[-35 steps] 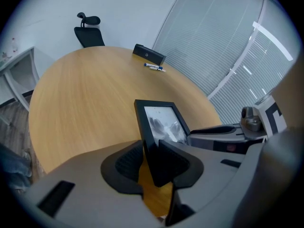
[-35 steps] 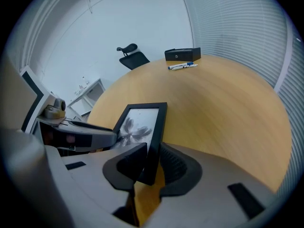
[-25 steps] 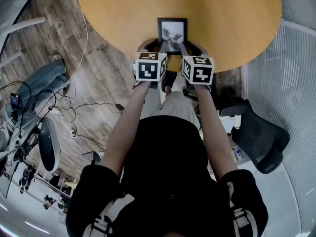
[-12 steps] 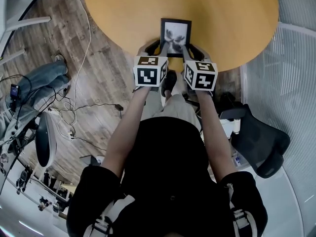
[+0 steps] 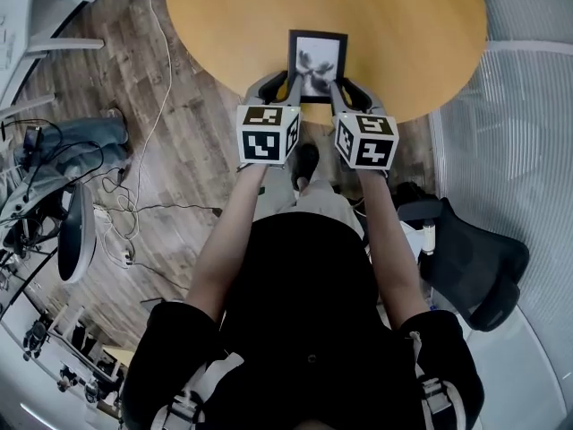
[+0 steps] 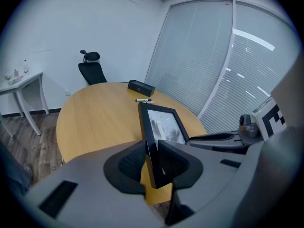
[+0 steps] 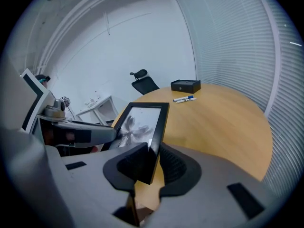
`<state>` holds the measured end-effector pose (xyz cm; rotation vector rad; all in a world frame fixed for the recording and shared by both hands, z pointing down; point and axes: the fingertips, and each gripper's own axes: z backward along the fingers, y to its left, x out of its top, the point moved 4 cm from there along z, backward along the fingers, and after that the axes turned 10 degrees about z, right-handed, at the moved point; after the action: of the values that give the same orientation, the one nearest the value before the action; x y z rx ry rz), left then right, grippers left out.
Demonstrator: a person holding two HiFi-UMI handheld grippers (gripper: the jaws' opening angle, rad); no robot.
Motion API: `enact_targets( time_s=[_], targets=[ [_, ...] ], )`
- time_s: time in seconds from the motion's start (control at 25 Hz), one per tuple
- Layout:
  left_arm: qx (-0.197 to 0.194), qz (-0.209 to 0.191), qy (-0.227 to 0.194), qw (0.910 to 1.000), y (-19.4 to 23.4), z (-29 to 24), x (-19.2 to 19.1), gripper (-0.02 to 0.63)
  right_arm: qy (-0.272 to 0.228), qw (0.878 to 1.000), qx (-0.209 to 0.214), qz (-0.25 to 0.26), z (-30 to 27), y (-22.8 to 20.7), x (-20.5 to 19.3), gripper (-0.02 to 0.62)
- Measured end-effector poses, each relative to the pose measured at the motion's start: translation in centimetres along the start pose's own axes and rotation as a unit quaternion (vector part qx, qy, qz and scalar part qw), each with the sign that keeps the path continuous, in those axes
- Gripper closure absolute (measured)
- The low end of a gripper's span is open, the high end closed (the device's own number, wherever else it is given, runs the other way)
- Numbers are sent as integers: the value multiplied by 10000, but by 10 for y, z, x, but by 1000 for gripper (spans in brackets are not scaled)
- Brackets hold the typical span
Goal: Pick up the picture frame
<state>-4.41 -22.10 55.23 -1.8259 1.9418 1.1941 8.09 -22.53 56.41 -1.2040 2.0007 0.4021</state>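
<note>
Lifted higher above one table [image 5: 403, 25], one picture frame [image 5: 317, 61], left gripper [image 5: 291, 81] and right gripper [image 5: 333, 84] jaws clamped on its corners.

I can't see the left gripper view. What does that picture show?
The left gripper pinches one edge of a black picture frame between its two dark fingers, over a round wooden table. Farther off lie a black box and a marker.
</note>
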Motion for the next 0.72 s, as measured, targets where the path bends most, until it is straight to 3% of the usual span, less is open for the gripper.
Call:
enact_targets(
  time_s=[0.36, 0.72],
  targets=[
    [31, -443, -550, 9975, -52, 59, 14, 512, -655, 9977, -20, 174, 72, 4, 23, 499],
    [-60, -606, -1113, 9919, -94, 115, 21, 512, -1158, 9922, -53, 465, 138, 13, 38, 498]
  ],
)
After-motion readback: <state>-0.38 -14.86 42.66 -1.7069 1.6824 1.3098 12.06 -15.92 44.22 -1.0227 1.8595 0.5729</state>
